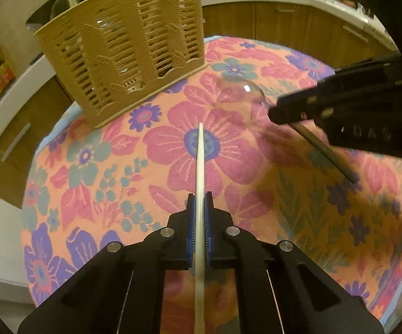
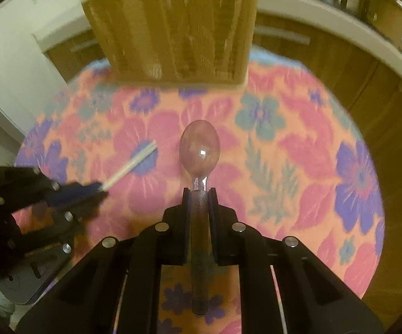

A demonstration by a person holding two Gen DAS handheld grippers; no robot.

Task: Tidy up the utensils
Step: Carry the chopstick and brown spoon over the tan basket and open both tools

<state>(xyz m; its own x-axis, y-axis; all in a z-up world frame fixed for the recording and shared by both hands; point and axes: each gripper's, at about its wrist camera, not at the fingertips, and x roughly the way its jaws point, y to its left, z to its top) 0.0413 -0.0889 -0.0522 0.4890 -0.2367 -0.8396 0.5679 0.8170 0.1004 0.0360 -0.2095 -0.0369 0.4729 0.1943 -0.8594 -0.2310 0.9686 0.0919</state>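
**Here: two utensils gripped above a floral tablecloth, basket beyond**

Left wrist view: thin white utensil (image 1: 200, 183), seen edge-on, running straight up the centre of the frame, pinched between the blue pads (image 1: 191, 231) of the left gripper (image 1: 200, 194); jaws drawn in tight against it. What kind of utensil cannot be told from this angle. Far tip over a large pink flower on the tablecloth (image 1: 103, 167).

Right wrist view: spoon (image 2: 199, 150) with a shiny oval bowl and dark speckled handle, clamped at the neck by the right gripper (image 2: 199, 192); jaws narrow, pressing the handle from both sides. Bowl pointing toward the top of the frame, handle trailing down between the fingers. At centre left of this frame, blurred, the left gripper with its white utensil jutting toward the upper right.

At centre right of the left view, the right gripper, dark and blurred, with the spoon handle poking down and right.

Farther out: tan slatted plastic basket (image 1: 128, 47) standing on the cloth, upper left in the left view, top centre in the right view. Beyond the table, wooden cabinets (image 1: 284, 19) under a pale countertop.
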